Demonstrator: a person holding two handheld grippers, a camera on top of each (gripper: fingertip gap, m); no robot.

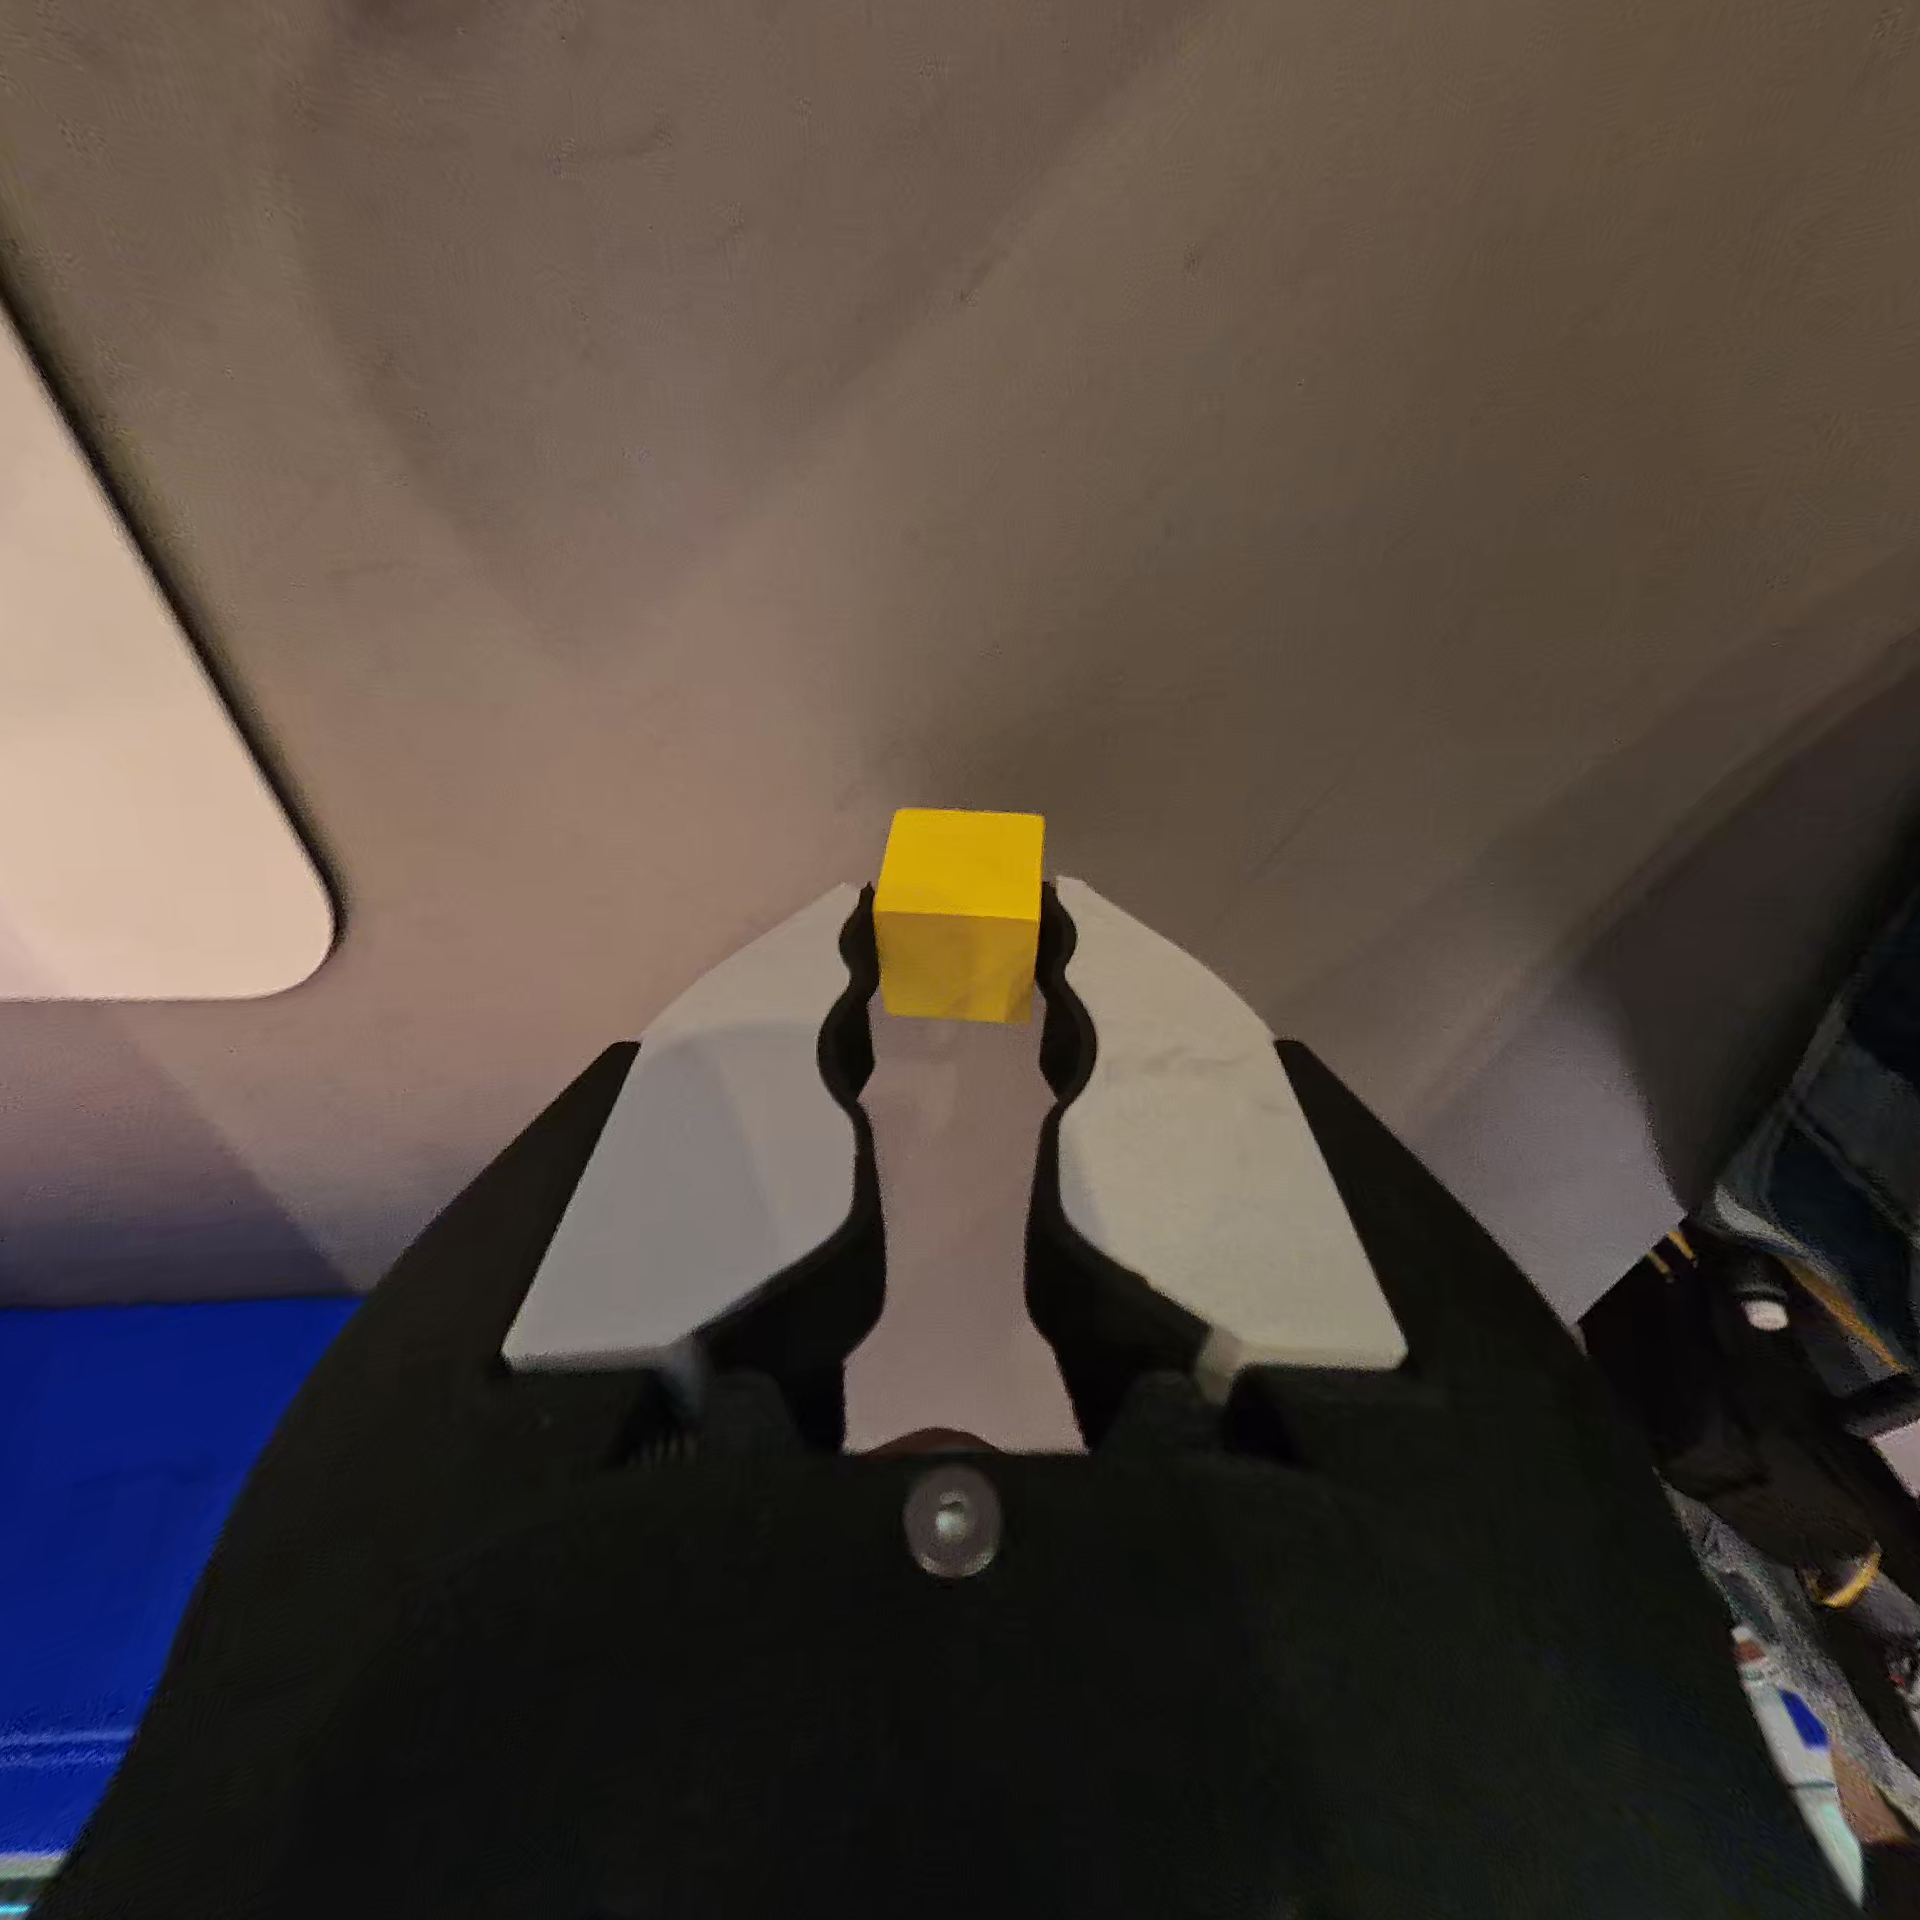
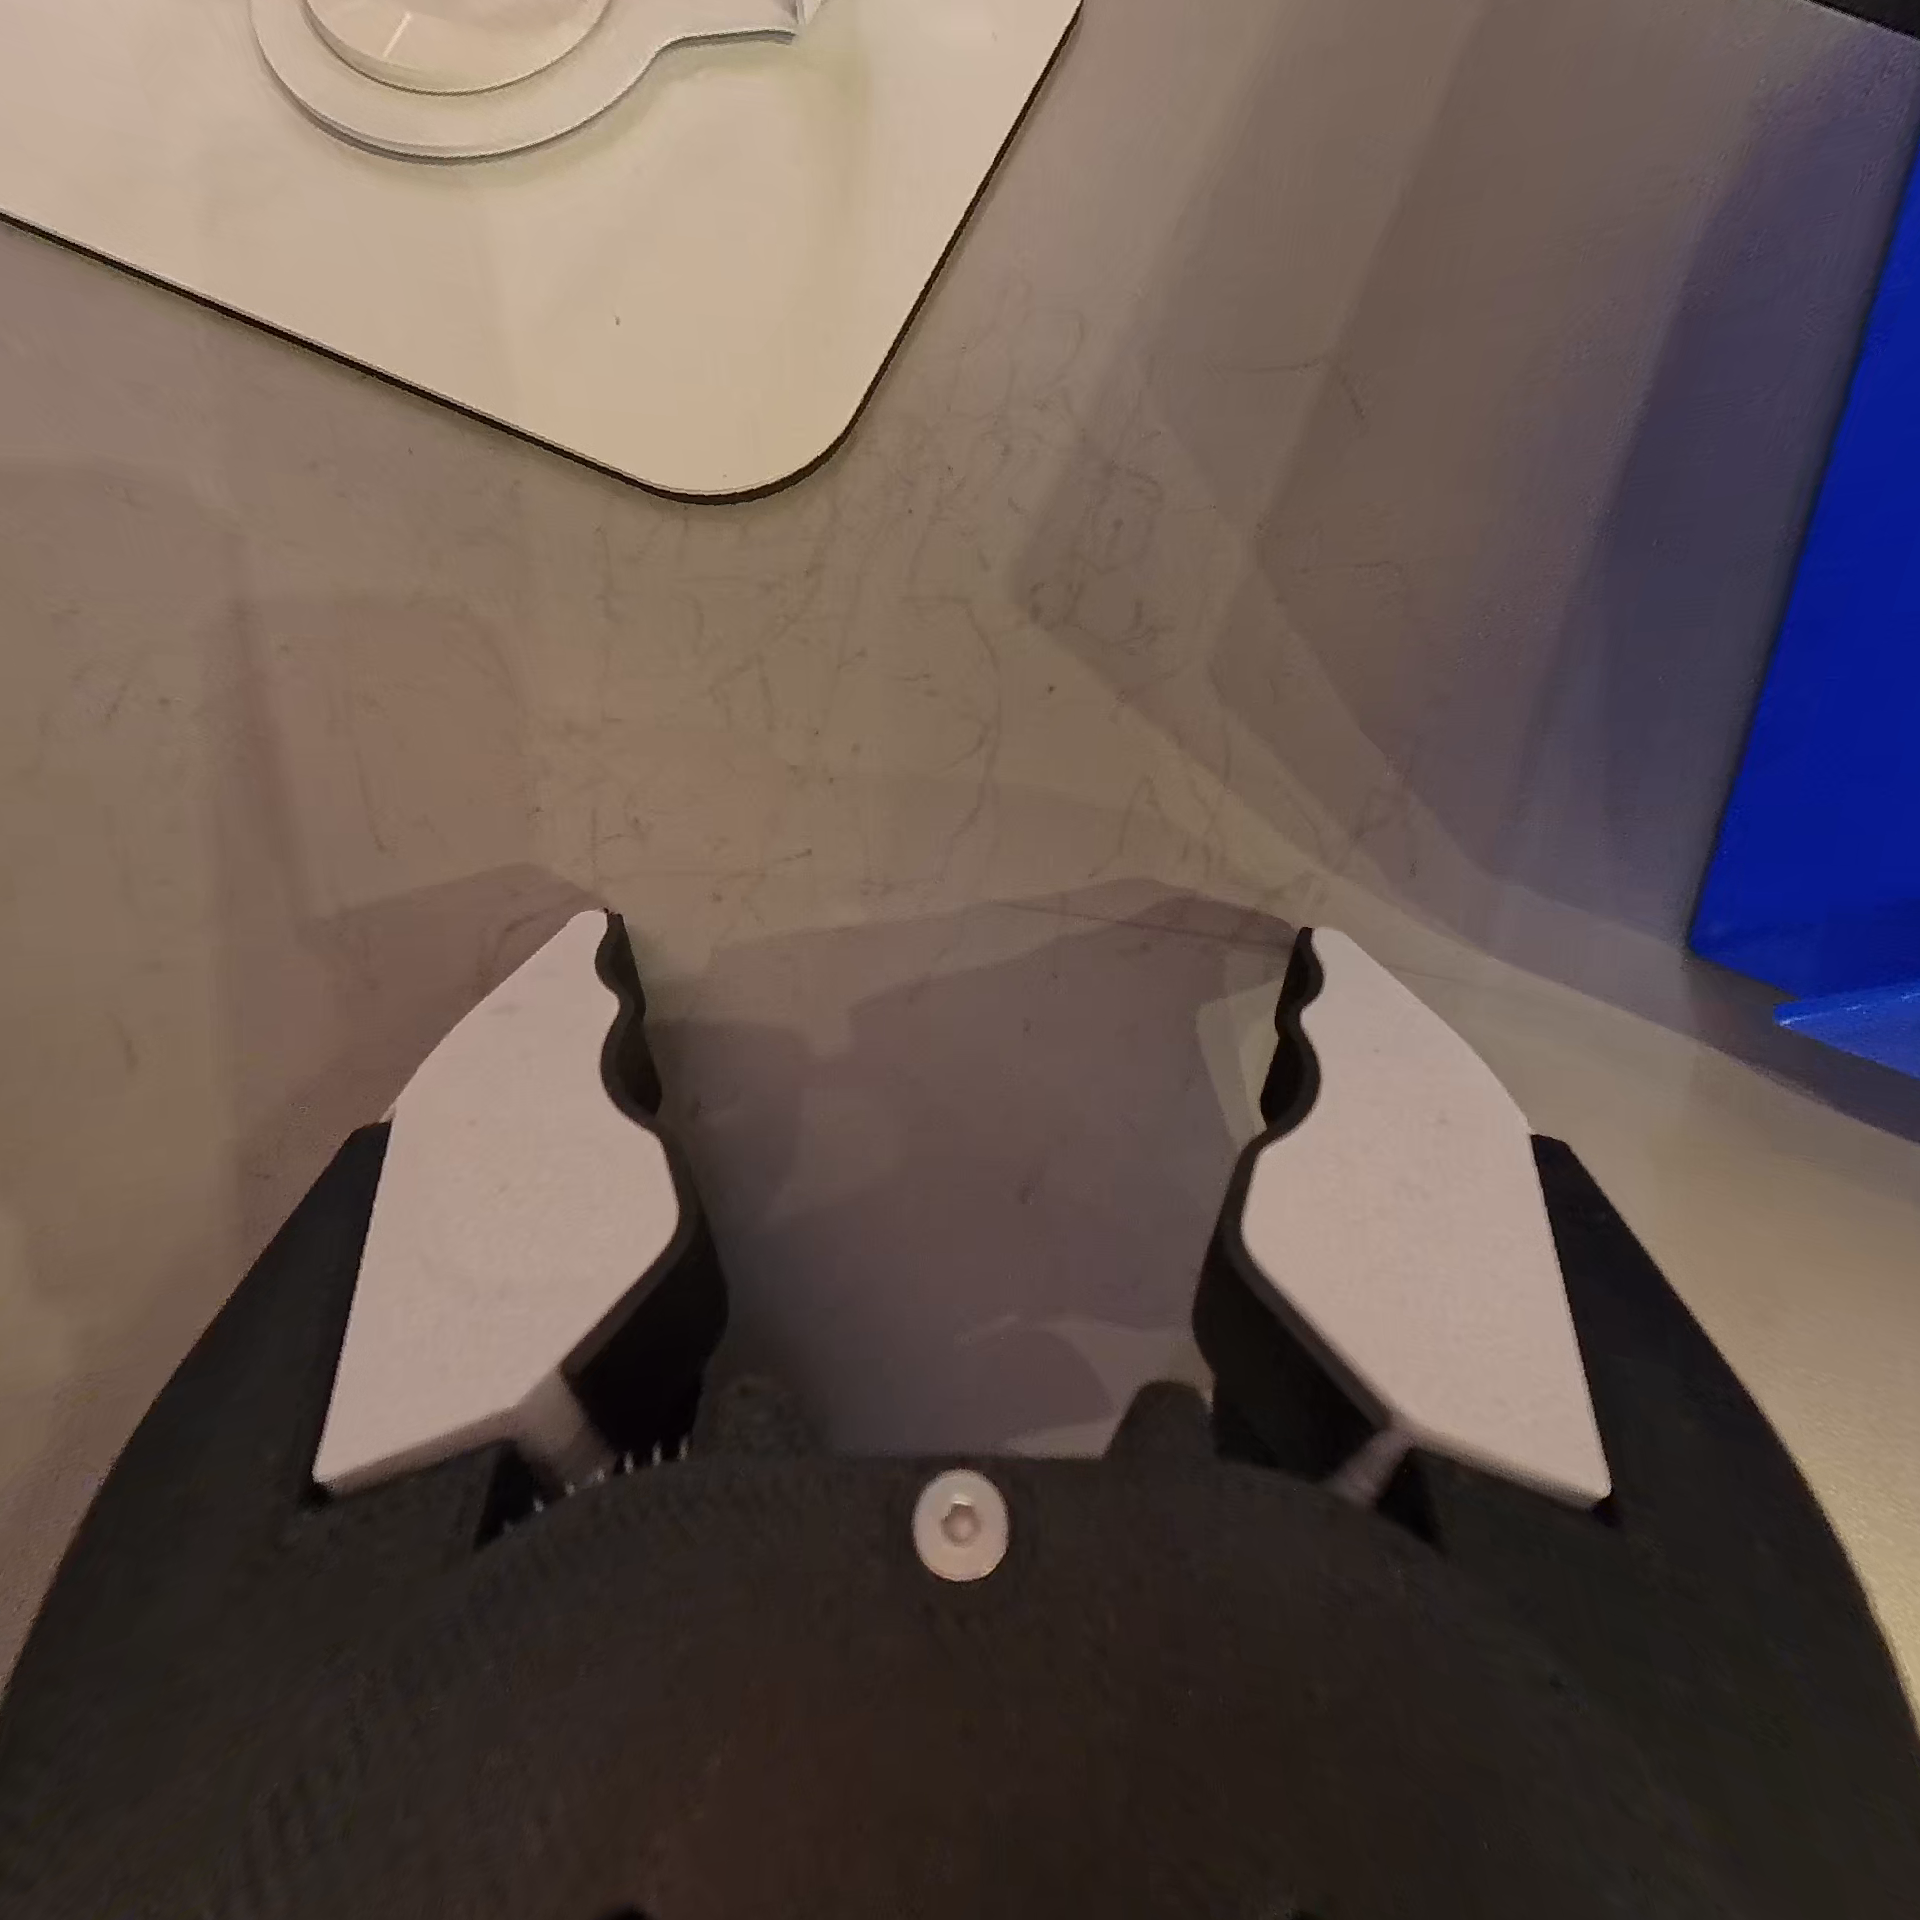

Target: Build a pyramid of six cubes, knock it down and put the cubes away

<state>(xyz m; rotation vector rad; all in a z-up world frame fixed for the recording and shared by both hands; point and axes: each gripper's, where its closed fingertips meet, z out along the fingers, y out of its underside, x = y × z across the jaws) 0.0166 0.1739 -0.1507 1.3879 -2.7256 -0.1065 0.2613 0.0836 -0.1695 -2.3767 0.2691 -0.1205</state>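
— Tool, left (image 1: pixel 958 940): what is it carrying?
— One yellow cube (image 1: pixel 958 914). Both black wavy pads (image 1: pixel 1060 935) are pressing on its sides, right at the fingertips, and the cube is sticking out a little past them. It is hanging above the grey table (image 1: pixel 1039 416), not resting on it.
— Tool, right (image 2: pixel 958 930)?
— Standing wide, fingers (image 2: pixel 613 997) well apart, only scuffed table (image 2: pixel 831 675) and shadow showing between them.
— Other items lying about?
— One white mat (image 2: pixel 644 312) with rounded corners, sitting on the table beyond the right tool; a clear round piece (image 2: pixel 447 94) is lying on it at the far edge. A blue box (image 2: pixel 1829 644) is standing to the right. The same white mat (image 1: pixel 125 790) is showing left of the cube.
— More cubes?
— I am seeing only the yellow one.
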